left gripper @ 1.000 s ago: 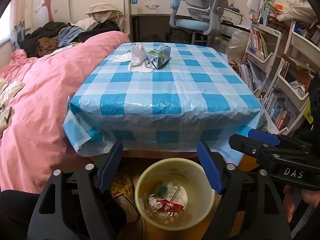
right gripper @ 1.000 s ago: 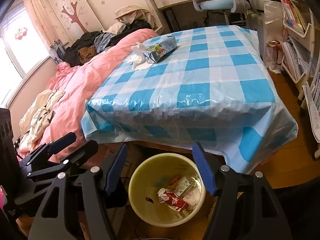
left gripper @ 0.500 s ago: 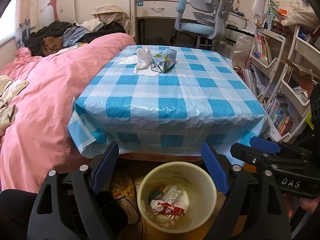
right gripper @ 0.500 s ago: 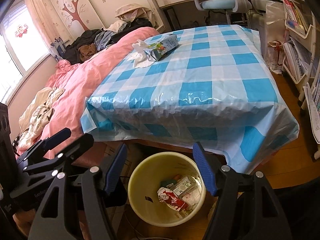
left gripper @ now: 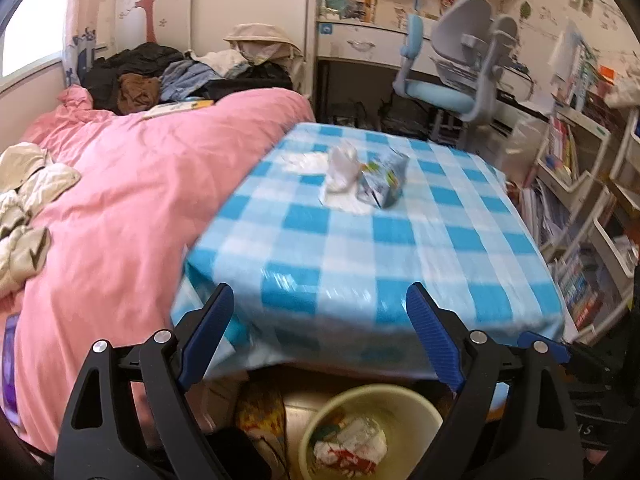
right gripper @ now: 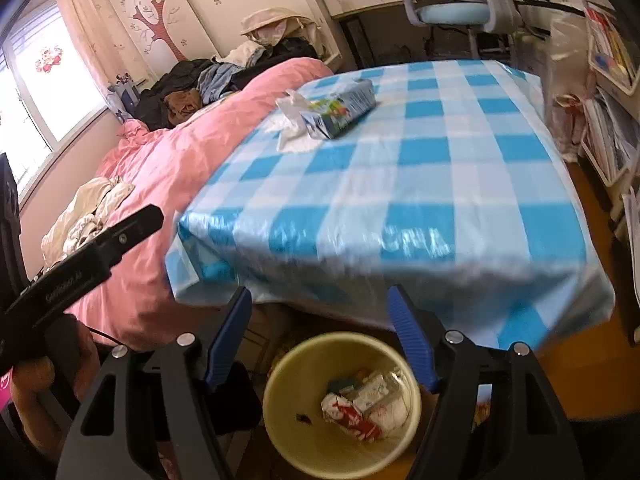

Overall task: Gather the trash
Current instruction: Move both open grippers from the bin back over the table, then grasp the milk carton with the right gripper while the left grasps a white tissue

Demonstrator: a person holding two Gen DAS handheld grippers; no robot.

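Observation:
A blue and green drink carton [left gripper: 385, 182] lies on its side at the far part of the blue checked table [left gripper: 360, 264], next to crumpled white tissue [left gripper: 341, 168]. Both show in the right wrist view too: the carton [right gripper: 340, 108] and the tissue [right gripper: 292, 114]. A cream bin [right gripper: 340, 404] holding wrappers stands on the floor below the table's near edge; it also shows in the left wrist view [left gripper: 372, 432]. My left gripper [left gripper: 320, 340] is open and empty before the table edge. My right gripper [right gripper: 320, 340] is open and empty above the bin.
A bed with a pink duvet [left gripper: 120, 208] and piled clothes lies left of the table. A blue desk chair [left gripper: 452, 80] and a desk stand behind it. Bookshelves [left gripper: 580, 200] line the right side. The left gripper's body [right gripper: 80, 264] shows at the left of the right wrist view.
Both grippers have risen and tilted up toward the table top; the bin has dropped lower in both views. The left gripper has swung left. Both stay open.

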